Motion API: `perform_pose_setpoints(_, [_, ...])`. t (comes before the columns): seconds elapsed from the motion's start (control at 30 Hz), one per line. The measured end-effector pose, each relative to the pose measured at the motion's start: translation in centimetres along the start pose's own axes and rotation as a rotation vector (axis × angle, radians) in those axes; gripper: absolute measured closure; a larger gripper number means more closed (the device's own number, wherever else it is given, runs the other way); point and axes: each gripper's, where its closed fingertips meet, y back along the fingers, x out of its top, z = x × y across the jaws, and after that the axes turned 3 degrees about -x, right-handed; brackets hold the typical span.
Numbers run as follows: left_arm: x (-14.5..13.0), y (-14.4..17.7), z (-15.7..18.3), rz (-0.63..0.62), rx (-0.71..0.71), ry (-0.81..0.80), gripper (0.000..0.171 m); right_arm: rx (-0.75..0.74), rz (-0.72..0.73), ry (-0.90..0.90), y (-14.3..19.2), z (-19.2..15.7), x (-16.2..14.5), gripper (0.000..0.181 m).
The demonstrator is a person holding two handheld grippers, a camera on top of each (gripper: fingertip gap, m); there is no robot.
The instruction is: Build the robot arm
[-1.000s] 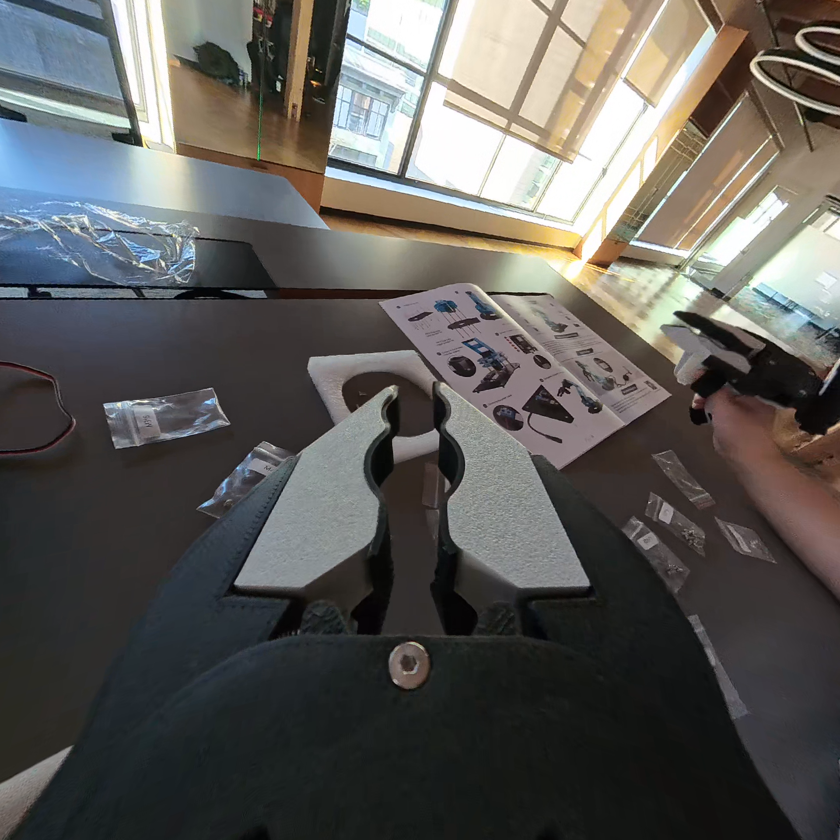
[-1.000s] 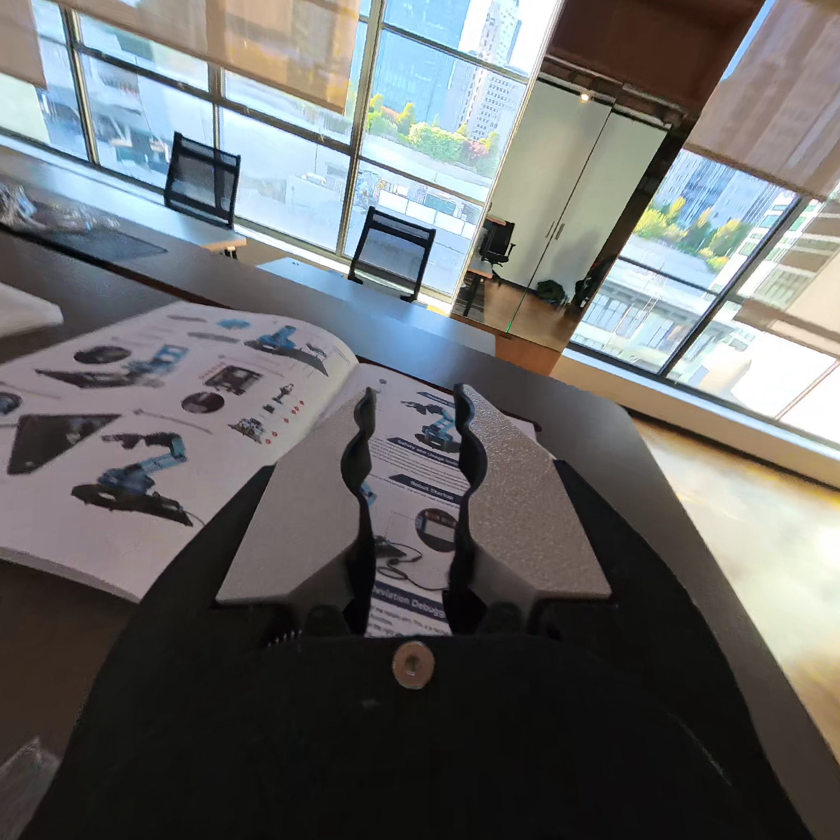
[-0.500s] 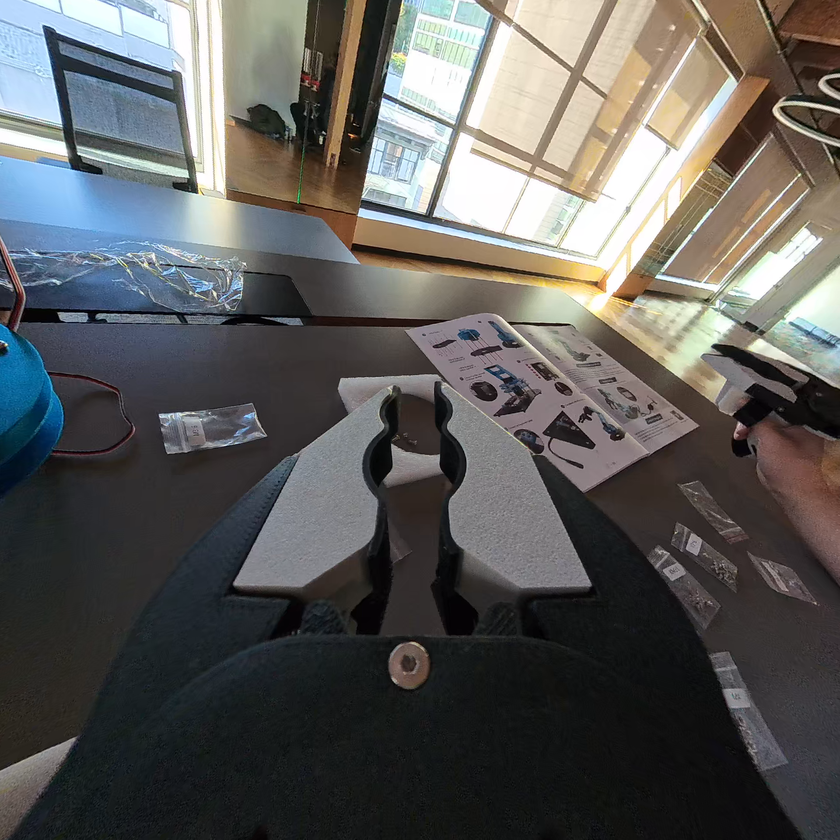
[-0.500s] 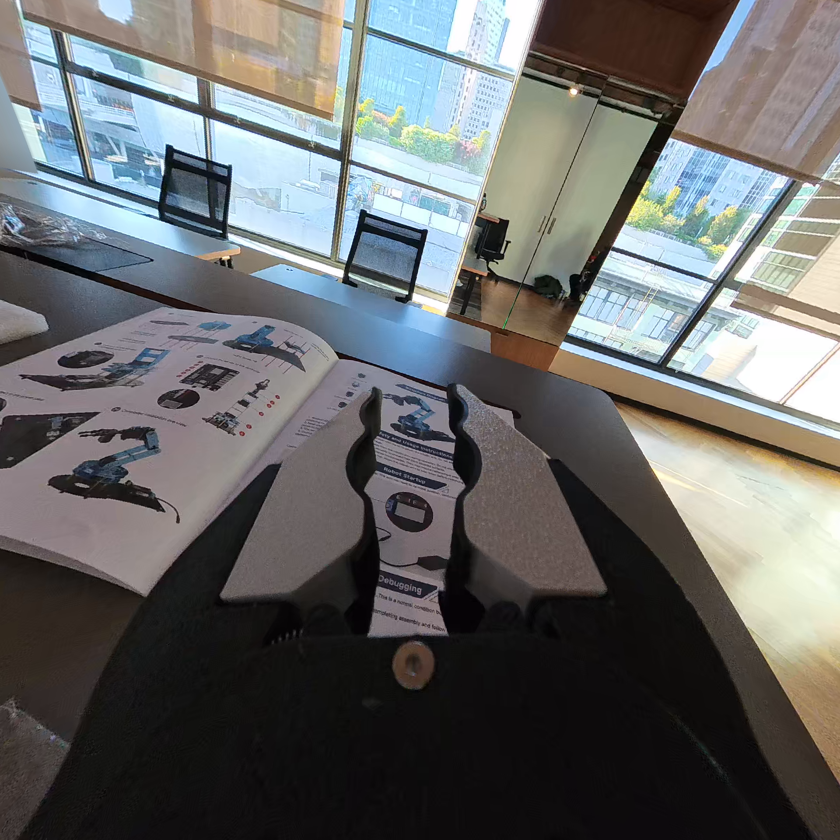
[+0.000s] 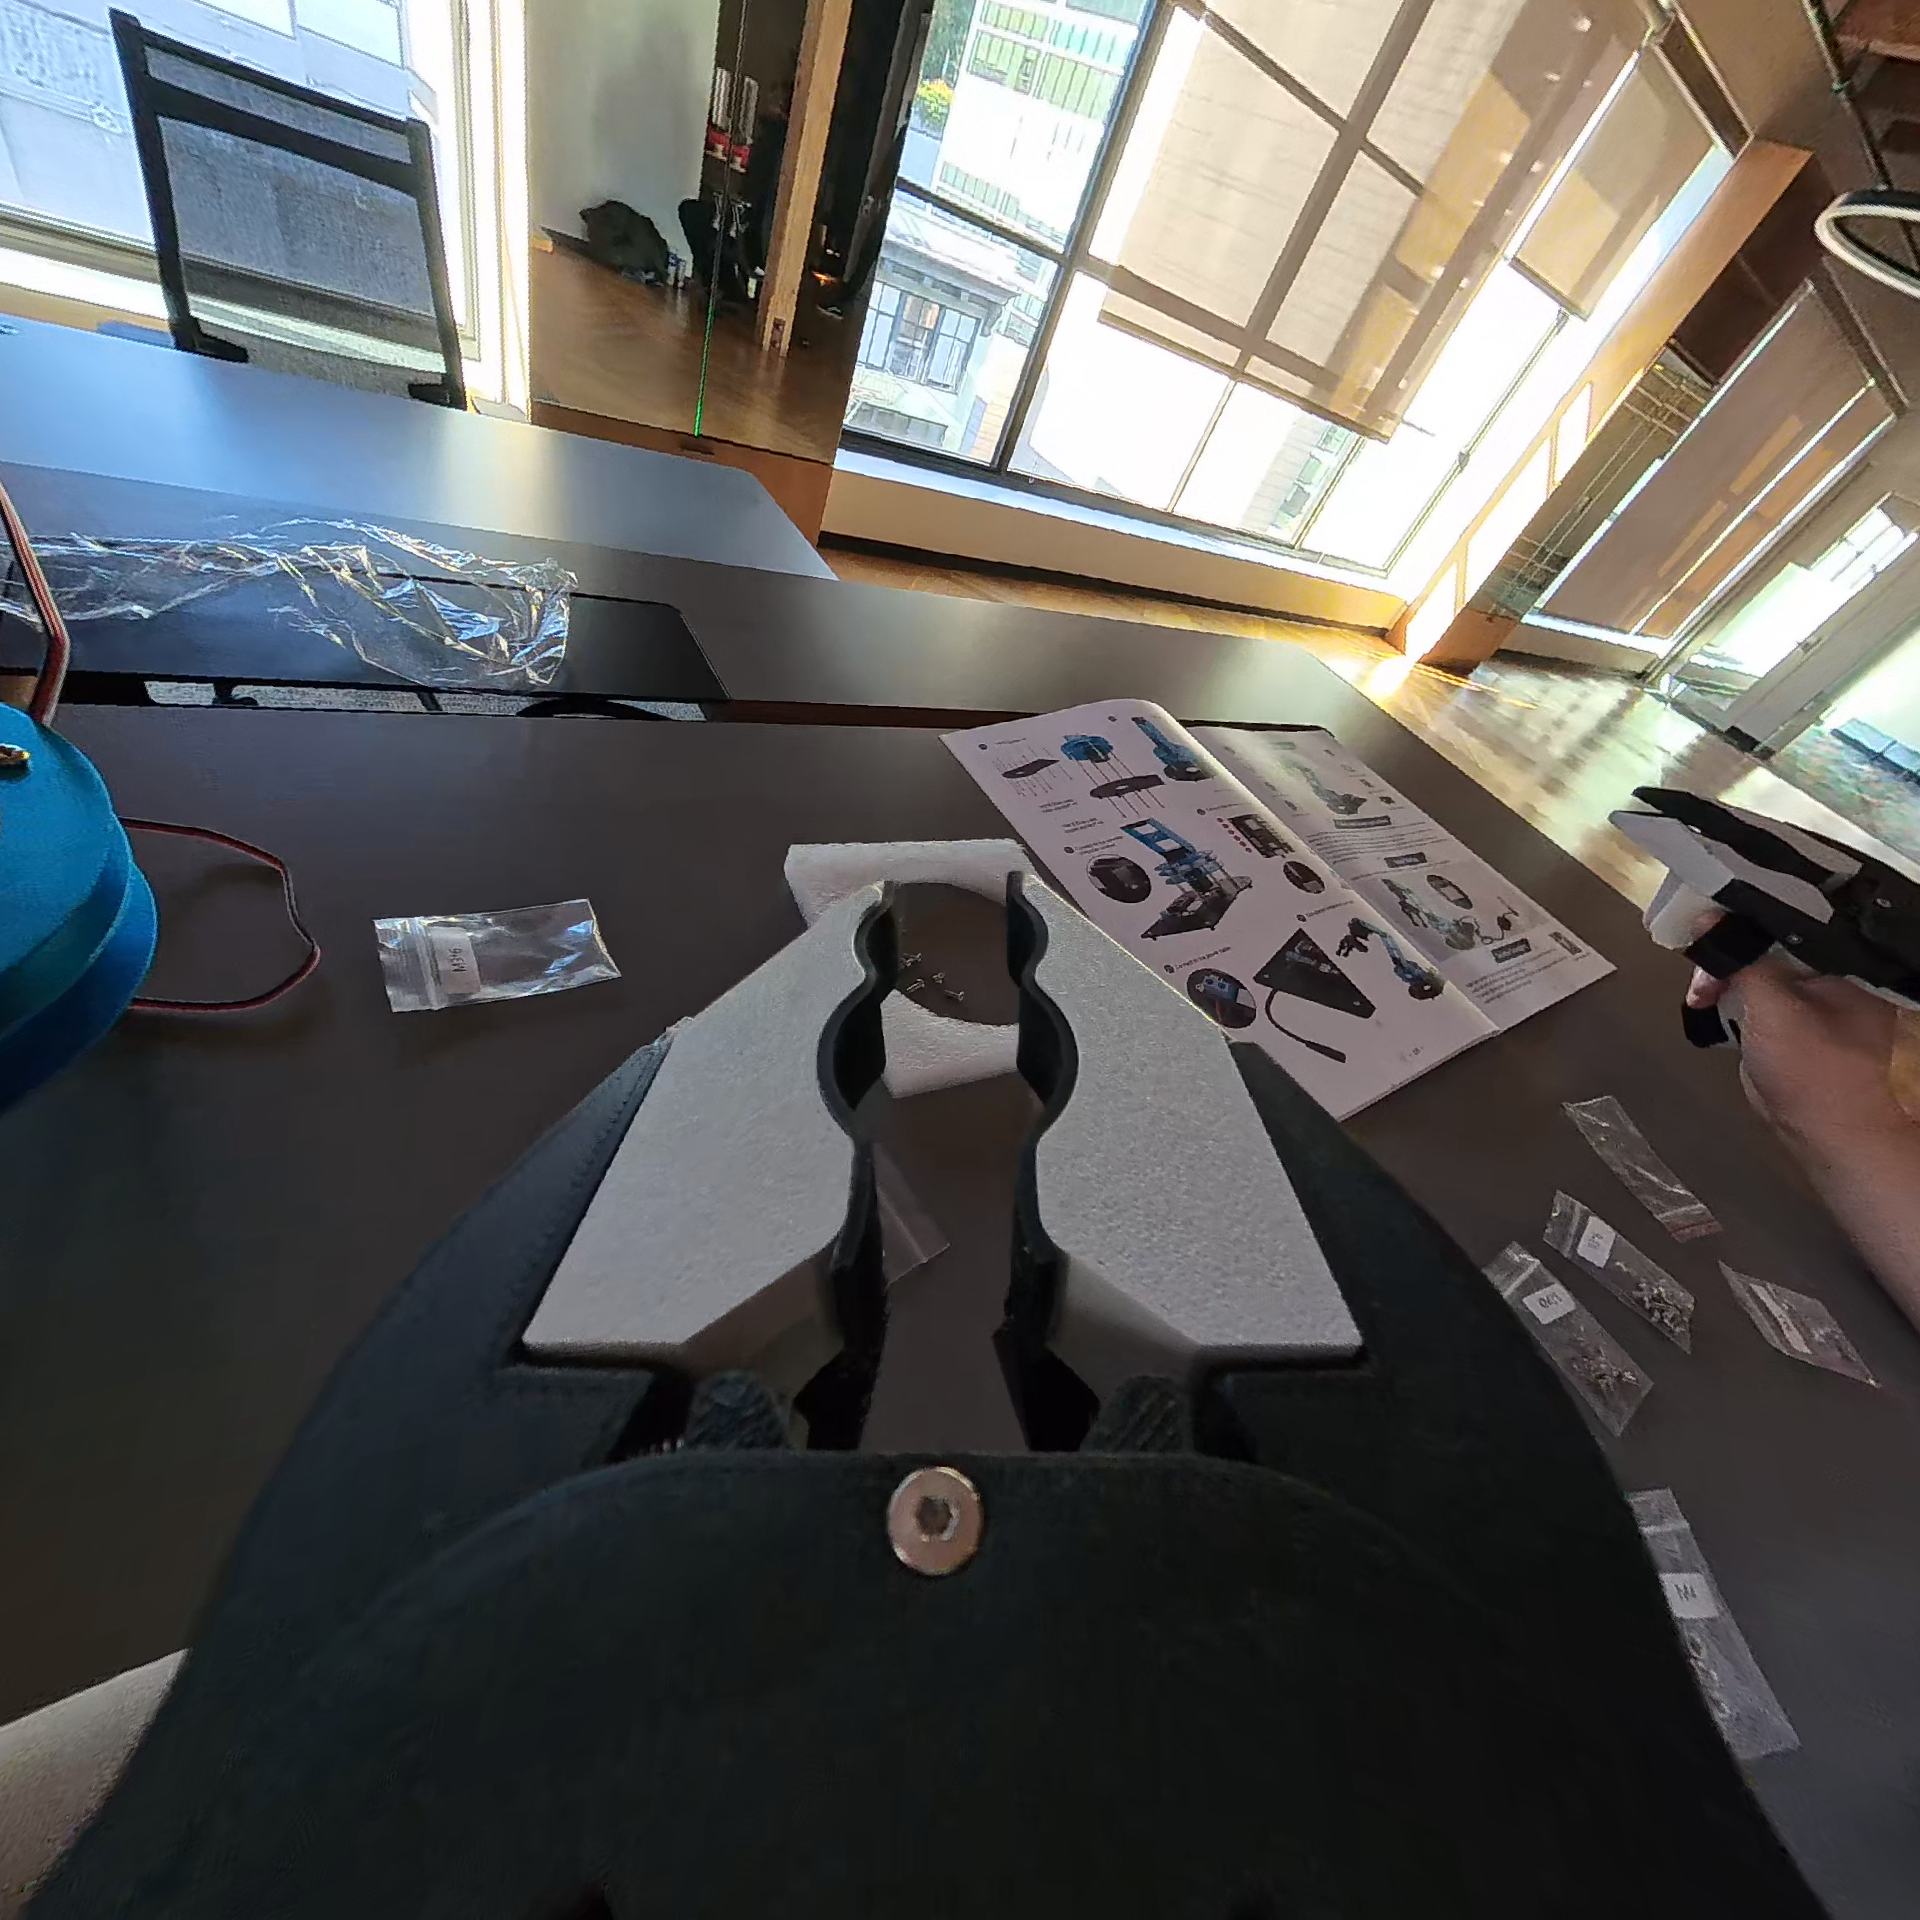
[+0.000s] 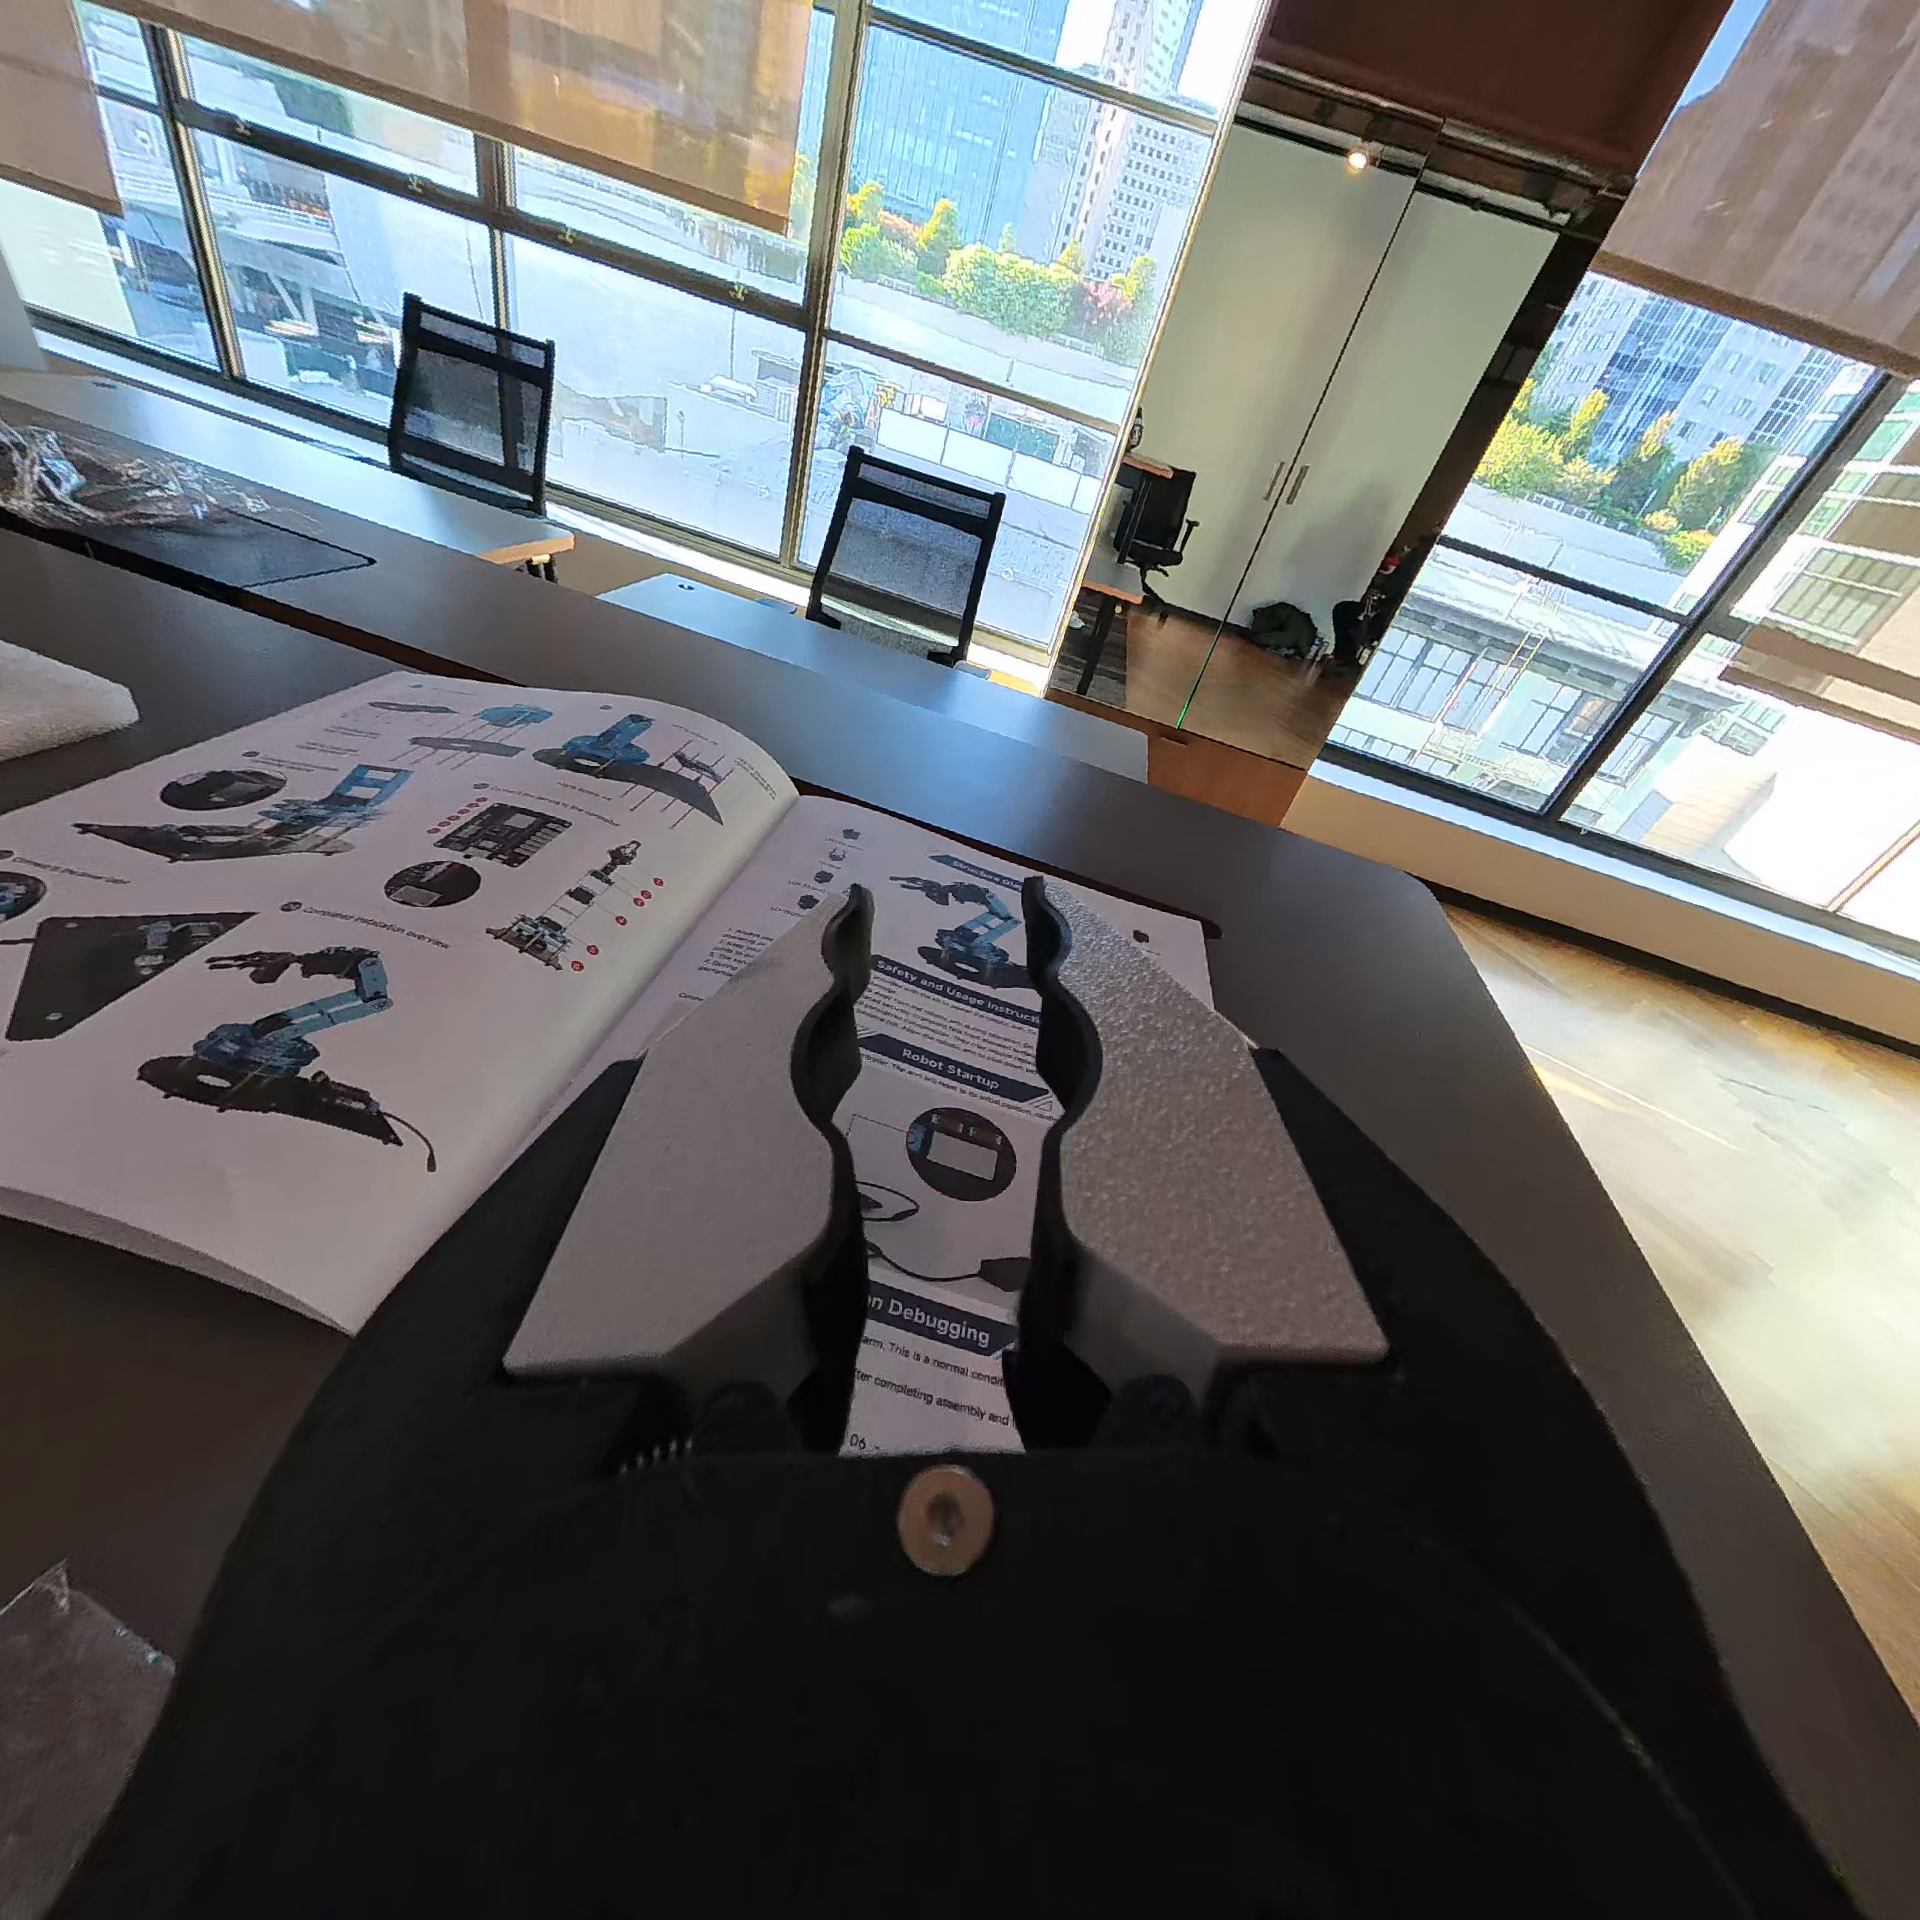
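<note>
My left gripper (image 5: pixel 948 896) is open and empty, held above the dark table (image 5: pixel 520 810). Its tips point at a white foam piece (image 5: pixel 847 868) with a round cut-out where a few small screws (image 5: pixel 930 971) lie. A small clear bag (image 5: pixel 488 951) lies to its left. My right gripper (image 6: pixel 943 902) is open and empty, hovering over the right page of an open illustrated booklet (image 6: pixel 364 914). The right gripper also shows in the left wrist view (image 5: pixel 1756 883), held in a hand at the far right beside the booklet (image 5: pixel 1278 894).
Several small clear bags of hardware (image 5: pixel 1621 1268) lie at the right. A blue round part (image 5: pixel 52 894) with a red and black wire (image 5: pixel 249 935) sits at the left edge. Crumpled clear plastic (image 5: pixel 312 603) lies on the far table. Office chairs (image 6: pixel 904 561) stand by the windows. The grippers' ends are close to 50 centimeters from one another.
The left gripper has drawn back and turned left, so the blue part and the chair came into view. The right gripper has pulled back a little over the booklet. Both stay open.
</note>
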Motion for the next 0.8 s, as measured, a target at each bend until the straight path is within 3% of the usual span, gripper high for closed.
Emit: perform_pose_setpoints(0.8, [-0.33, -0.21, 0.07, -0.019, -0.003, 0.007, 0.152, 0.016, -0.034, -0.010, -0.32, -0.26, -0.68, 0.154])
